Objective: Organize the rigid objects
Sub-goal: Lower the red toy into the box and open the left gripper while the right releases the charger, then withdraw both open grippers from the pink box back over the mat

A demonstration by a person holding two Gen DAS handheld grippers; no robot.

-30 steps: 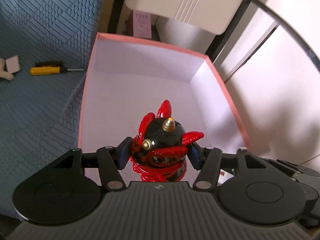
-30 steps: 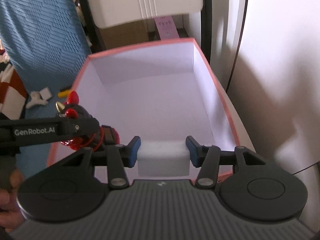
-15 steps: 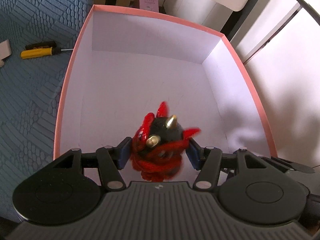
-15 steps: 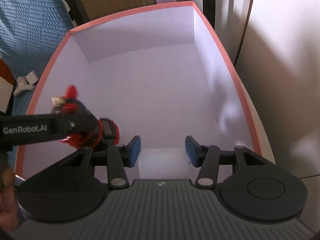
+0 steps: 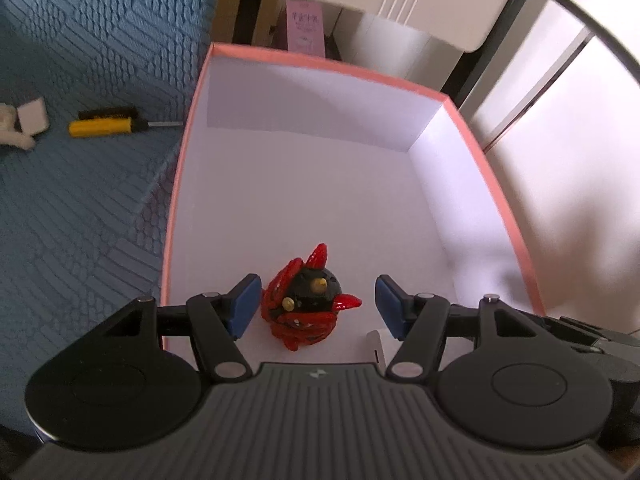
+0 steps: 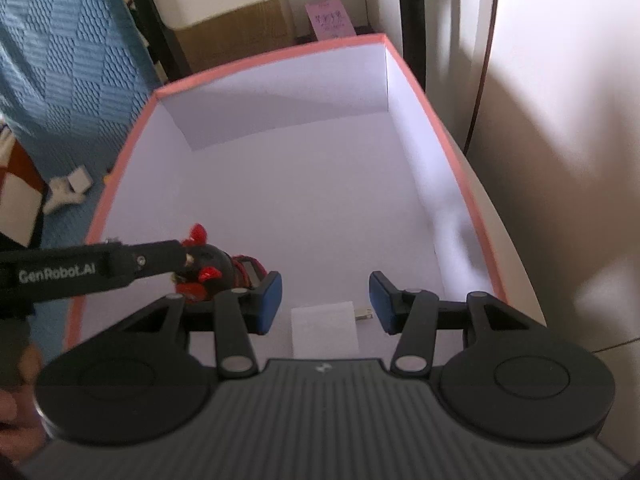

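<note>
A red and black horned figurine [image 5: 306,300] lies on the white floor of a pink-rimmed box [image 5: 188,152], near its front left corner. My left gripper [image 5: 316,306] is open above it, its blue pads clear of the toy on both sides. The figurine also shows in the right wrist view [image 6: 208,272], partly behind the left gripper's arm. My right gripper [image 6: 325,302] is open over a white charger block [image 6: 324,330] lying on the box [image 6: 452,160] floor; a corner of this block shows in the left wrist view [image 5: 376,346].
A yellow and black screwdriver [image 5: 108,124] and a small white object [image 5: 24,124] lie on the blue textured surface left of the box. A pink card [image 5: 306,30] and a white chair stand behind the box. A white wall rises on the right.
My left gripper opened and let go of the figurine, which now rests on the box floor. My right gripper opened wider and the white block now lies free below it.
</note>
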